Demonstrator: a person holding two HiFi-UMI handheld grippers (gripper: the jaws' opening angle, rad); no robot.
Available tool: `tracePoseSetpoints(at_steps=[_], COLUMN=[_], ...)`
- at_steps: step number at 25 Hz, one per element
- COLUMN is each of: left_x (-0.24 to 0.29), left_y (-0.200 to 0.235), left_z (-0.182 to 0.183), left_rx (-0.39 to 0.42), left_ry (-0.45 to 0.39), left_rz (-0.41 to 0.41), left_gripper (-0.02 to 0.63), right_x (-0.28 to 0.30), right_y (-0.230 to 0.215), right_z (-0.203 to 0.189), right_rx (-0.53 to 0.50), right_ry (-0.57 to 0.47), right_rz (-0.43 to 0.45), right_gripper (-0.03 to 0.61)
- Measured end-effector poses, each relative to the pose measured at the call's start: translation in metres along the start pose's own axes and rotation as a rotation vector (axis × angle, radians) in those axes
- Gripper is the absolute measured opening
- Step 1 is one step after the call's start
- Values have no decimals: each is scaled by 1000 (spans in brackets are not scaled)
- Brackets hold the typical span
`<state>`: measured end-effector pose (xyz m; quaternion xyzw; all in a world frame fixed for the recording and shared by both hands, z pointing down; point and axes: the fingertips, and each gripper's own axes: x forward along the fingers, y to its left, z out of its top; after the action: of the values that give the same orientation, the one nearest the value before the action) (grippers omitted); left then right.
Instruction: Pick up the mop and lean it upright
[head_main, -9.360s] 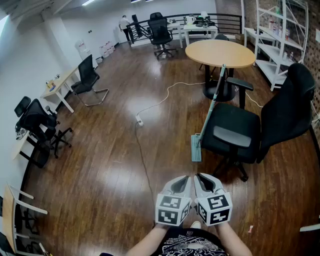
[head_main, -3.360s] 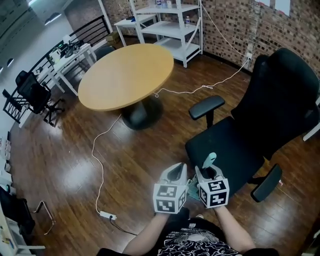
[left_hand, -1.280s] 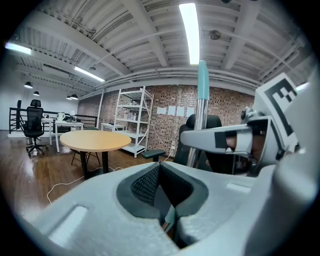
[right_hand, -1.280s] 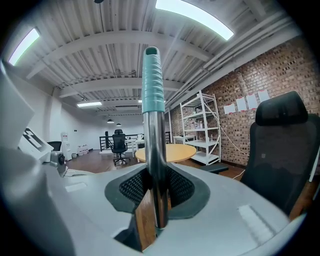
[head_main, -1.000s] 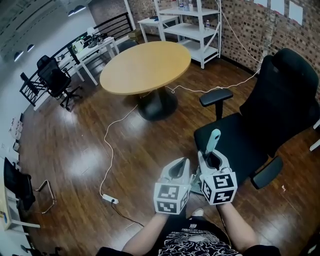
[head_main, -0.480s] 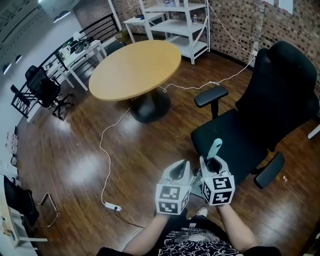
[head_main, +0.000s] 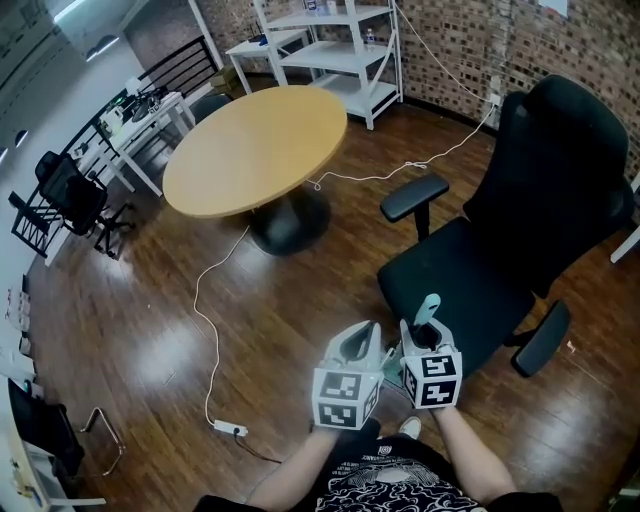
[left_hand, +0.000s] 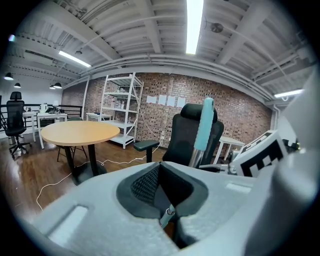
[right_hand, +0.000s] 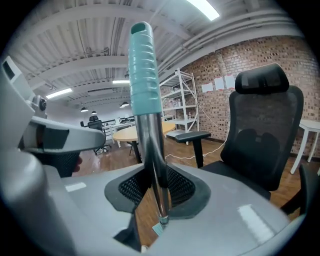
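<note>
Mop (head_main: 428, 307) stood upright, right gripper (head_main: 421, 330) pinching its pole, hold unchanged over the last second. Left gripper (head_main: 357, 338) pressed together, empty. Pickup judged done; leaning remained.

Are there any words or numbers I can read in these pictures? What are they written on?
No text can be read anywhere.
Left marker cube and right marker cube: black-and-white square patterns only, no letters.
Papers on the brick wall: too small to read.
Shirt print: white swirly pattern, no words made out.
</note>
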<state>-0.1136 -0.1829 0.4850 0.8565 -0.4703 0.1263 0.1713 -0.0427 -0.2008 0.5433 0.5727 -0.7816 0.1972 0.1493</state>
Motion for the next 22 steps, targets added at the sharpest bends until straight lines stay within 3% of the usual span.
tracePoseSetpoints(at_steps=[10,22], left_x=[10,16], left_y=[5,-3], left_z=[-2,-1], left_rx=[6,22], left_ry=[17,24], left_rz=[-23,-50], left_gripper=[3,3], right_x=[13,22], right_y=[-9,-53], right_z=[-10,-5], right_rx=[6,-6], right_ry=[-12,-2], right_rz=[-18,-95], right_gripper=[100,101])
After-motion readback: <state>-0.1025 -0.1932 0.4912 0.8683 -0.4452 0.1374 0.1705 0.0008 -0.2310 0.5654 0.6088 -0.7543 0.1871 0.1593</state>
